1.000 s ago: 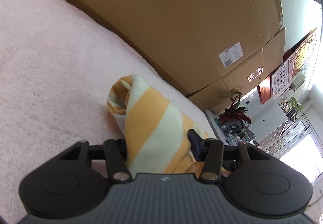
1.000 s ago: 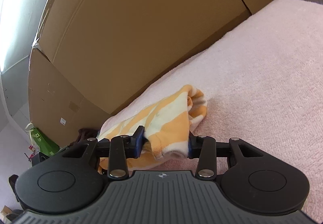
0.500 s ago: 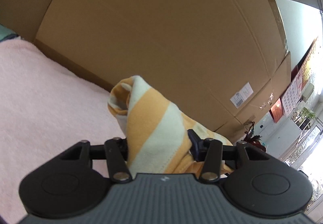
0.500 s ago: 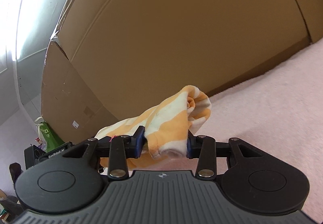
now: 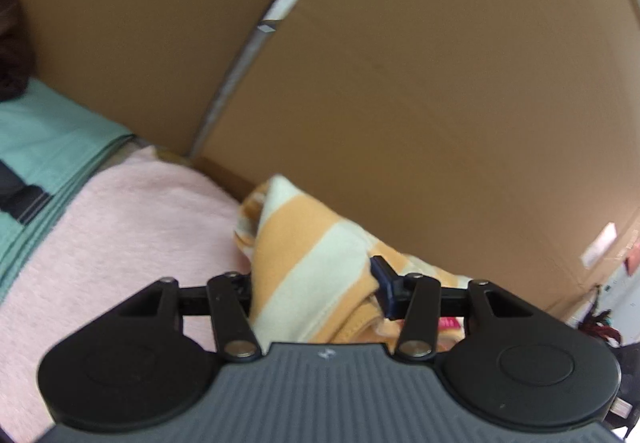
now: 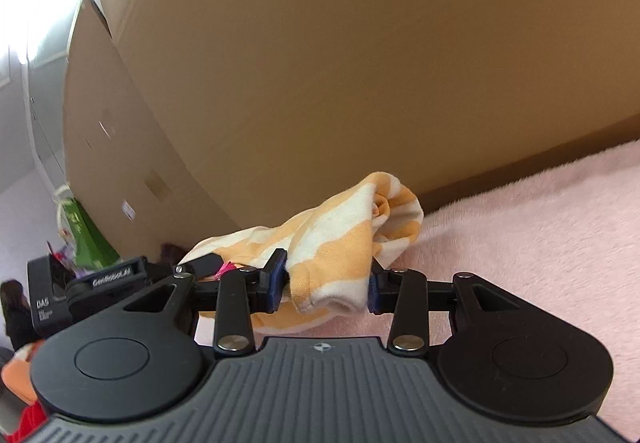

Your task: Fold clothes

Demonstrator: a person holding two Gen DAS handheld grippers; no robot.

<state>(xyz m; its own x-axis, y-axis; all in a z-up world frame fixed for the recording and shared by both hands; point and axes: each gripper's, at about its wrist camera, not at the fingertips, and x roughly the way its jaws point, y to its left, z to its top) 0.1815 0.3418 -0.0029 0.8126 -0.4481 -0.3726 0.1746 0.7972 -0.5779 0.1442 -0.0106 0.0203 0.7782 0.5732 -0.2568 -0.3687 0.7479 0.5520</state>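
Striped garment hangs bunched between both claws: left claw and right claw each clench its fabric, pink blanket beneath, cardboard boxes ahead.

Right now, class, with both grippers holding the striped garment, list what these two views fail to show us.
- Striped garment: its full shape and type; left wrist view, lower part hidden behind the left gripper.
- Same garment in right wrist view: the stretch hanging below the right gripper is hidden by its body.
- Label on the cardboard box: blurred, too small to read.
- Pink blanket: cut off by frame edges.
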